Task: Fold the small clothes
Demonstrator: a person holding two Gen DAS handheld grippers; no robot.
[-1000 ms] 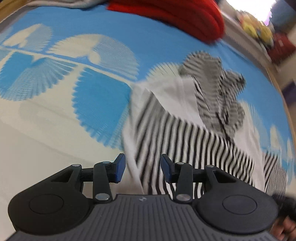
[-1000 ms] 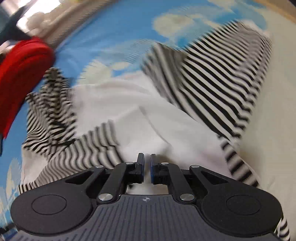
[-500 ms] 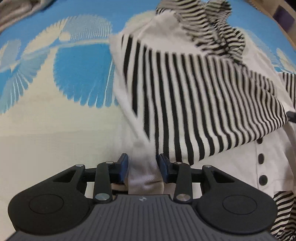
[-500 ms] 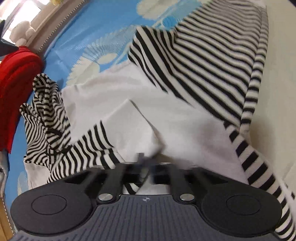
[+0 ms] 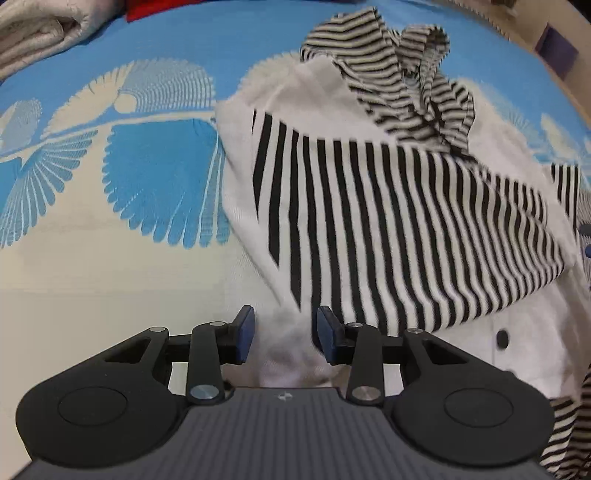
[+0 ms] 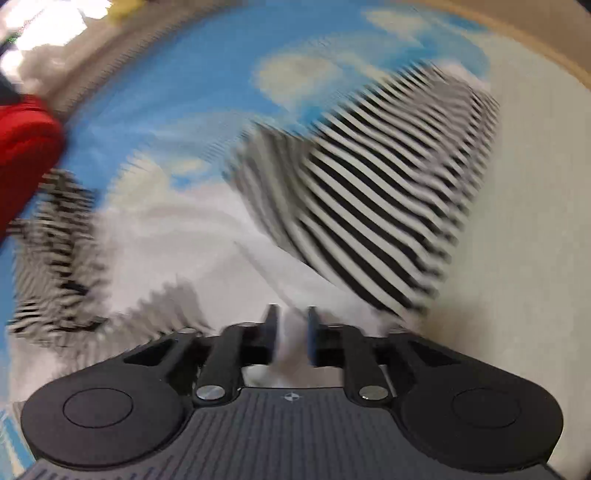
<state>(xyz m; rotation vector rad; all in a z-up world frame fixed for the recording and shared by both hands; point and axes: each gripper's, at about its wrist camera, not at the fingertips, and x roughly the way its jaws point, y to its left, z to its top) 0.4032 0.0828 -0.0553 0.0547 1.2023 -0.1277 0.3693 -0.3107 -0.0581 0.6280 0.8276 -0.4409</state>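
A small black-and-white striped garment (image 5: pixel 388 206) with white panels and dark buttons lies spread over a blue and cream patterned bedspread (image 5: pixel 147 177). The left tool (image 5: pixel 284 332) has its blue-padded fingers spread apart, with a bunched white edge of the garment lying in the gap between them, not clamped. The right tool (image 6: pixel 291 332), seen through heavy motion blur, has its fingers parted by a narrow gap with white cloth showing between them; I cannot tell whether they grip it. A red cloth (image 6: pixel 26 147) lies beyond the garment, and a pale folded blanket (image 5: pixel 40 33) sits at the bedspread's far corner.
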